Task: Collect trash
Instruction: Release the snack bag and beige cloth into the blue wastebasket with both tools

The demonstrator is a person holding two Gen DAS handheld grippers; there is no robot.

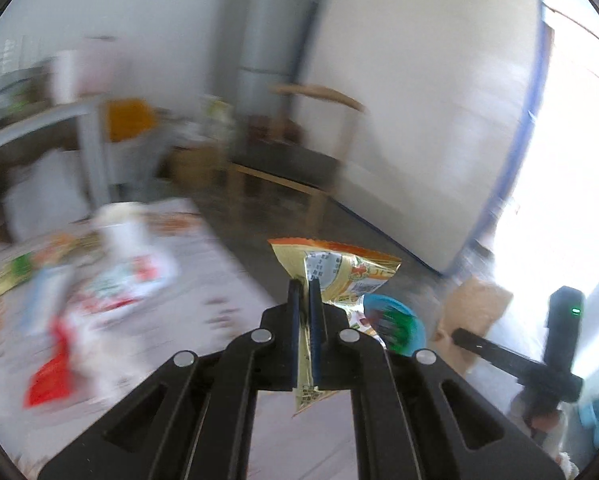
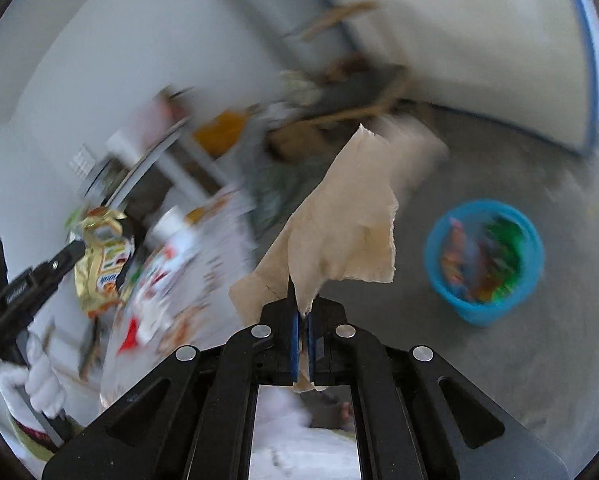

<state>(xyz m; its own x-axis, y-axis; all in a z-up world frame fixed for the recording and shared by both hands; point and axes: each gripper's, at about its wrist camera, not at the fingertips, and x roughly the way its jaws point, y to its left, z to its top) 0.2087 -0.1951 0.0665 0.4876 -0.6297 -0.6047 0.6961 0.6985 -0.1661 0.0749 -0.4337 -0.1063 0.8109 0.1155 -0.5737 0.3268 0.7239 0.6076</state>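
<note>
Now: left gripper (image 1: 305, 285) clamped tight on a crinkled gold-and-orange snack wrapper (image 1: 341, 270), fingers (image 1: 294, 308) nearly together with the foil pinched between the blue pads, wrapper sticking up past the tips and trailing out below. Held in the air off the table edge, above grey floor. Right gripper (image 2: 302, 302) likewise pinched narrow, gripping a beige crumpled paper napkin (image 2: 341, 232) that stands up from the fingertips (image 2: 295, 320) and flops right. Blue bin (image 2: 484, 261) on the floor to the right of the napkin, well apart from it, already holding colourful wrappers. Same bin (image 1: 395, 326) partly hidden behind the snack wrapper in the left view. More packets (image 1: 111, 280), blurred, lying on the patterned table cover (image 1: 227, 292). Wooden chair (image 1: 299, 152) and grey fridge (image 1: 267, 36) behind, all smeared by motion blur.
</note>
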